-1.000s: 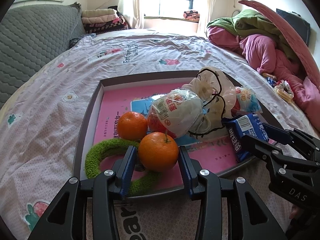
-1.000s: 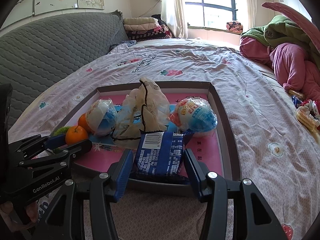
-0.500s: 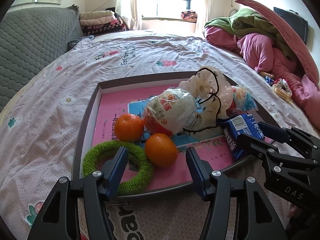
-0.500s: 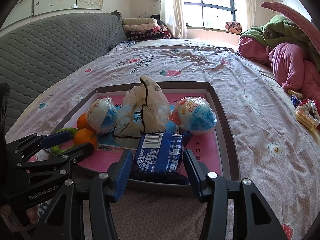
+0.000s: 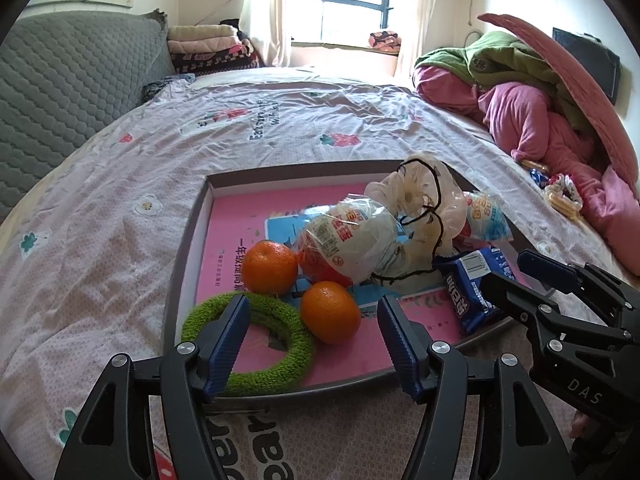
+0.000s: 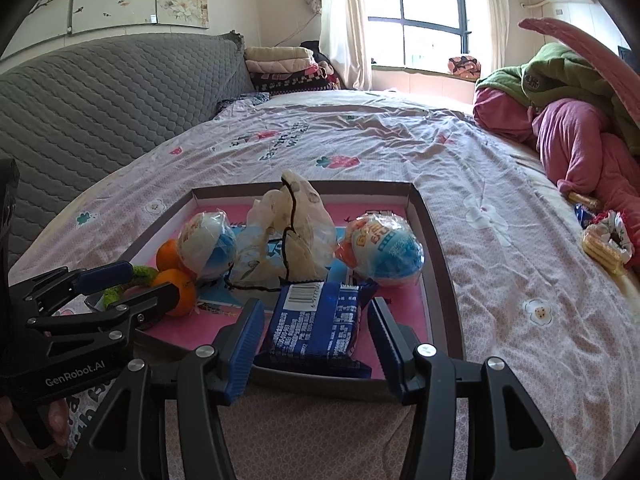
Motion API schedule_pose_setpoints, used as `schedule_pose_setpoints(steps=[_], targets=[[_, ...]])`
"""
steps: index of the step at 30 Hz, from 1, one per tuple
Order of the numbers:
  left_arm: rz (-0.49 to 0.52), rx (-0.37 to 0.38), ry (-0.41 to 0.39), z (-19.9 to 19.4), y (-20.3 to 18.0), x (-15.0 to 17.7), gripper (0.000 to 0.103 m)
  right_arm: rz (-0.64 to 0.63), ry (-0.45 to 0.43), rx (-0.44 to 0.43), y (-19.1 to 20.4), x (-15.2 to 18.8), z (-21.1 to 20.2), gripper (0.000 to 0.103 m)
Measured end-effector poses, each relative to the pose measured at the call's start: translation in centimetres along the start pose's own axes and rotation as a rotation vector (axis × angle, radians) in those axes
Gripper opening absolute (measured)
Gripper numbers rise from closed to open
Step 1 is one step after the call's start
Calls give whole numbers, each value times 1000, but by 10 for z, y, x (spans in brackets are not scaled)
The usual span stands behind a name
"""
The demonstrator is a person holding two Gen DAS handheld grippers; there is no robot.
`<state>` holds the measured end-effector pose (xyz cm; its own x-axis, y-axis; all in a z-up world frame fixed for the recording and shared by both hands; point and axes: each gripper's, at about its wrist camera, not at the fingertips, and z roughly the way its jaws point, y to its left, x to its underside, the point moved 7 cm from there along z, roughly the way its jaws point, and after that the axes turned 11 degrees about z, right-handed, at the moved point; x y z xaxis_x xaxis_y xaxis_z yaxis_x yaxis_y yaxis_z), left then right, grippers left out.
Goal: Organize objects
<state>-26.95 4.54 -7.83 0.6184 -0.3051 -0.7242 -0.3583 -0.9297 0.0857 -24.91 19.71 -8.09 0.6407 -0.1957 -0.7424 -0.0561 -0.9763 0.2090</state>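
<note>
Your left hand-held gripper (image 5: pixel 314 330) hovers at the near edge of the tray (image 5: pixel 188 240), which sits on the bed (image 5: pixel 120 200). Its jaws are opening and grip nothing: the nearer orange (image 5: pixel 330 312) lies between the blue pads but clear of both, resting on the tray's pink floor against the green fuzzy ring (image 5: pixel 256 344). The left pad overlaps that ring in the view. A second orange (image 5: pixel 270 267) sits just behind, touching a wrapped egg-shaped snack (image 5: pixel 352 240).

Your right hand-held gripper (image 6: pixel 316 330) is also opening. The blue snack packet (image 6: pixel 316 324) lies between its pads at the tray's near rim; a narrow gap shows on each side, so the pads do not press it. The packet lies flat, barcode end facing away from you.

Behind the packet a crumpled clear plastic bag (image 6: pixel 292 232) with a black cord stands in the middle of the tray. To its right lies another wrapped egg-shaped snack (image 6: pixel 386 250), blue and orange, close to the tray's right wall. To its left sits the first egg snack, with both oranges beside it.

A pile of pink and green clothes (image 6: pixel 580 136) lies on the far right of the bed, well apart from the tray.
</note>
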Motion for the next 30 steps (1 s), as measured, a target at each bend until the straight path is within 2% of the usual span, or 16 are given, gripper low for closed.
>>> schedule_pose_setpoints(steps=[12, 16, 18, 23, 30], targets=[[-41, -55, -30, -23, 12, -4, 73, -97, -80, 15, 19, -6, -17, 60], [-57, -69, -40, -32, 14, -4, 75, -125, -133, 18, 27, -10, -30, 62], [-73, -80, -51, -39, 16, -5, 76, -131, -162, 19, 30, -12, -38, 67], [-81, -130, -90, -58, 19, -7, 78, -141, -235, 14, 36, -19, -59, 70], [-52, -181, -128, -78, 14, -7, 79, -117, -286, -17, 39, -22, -81, 76]])
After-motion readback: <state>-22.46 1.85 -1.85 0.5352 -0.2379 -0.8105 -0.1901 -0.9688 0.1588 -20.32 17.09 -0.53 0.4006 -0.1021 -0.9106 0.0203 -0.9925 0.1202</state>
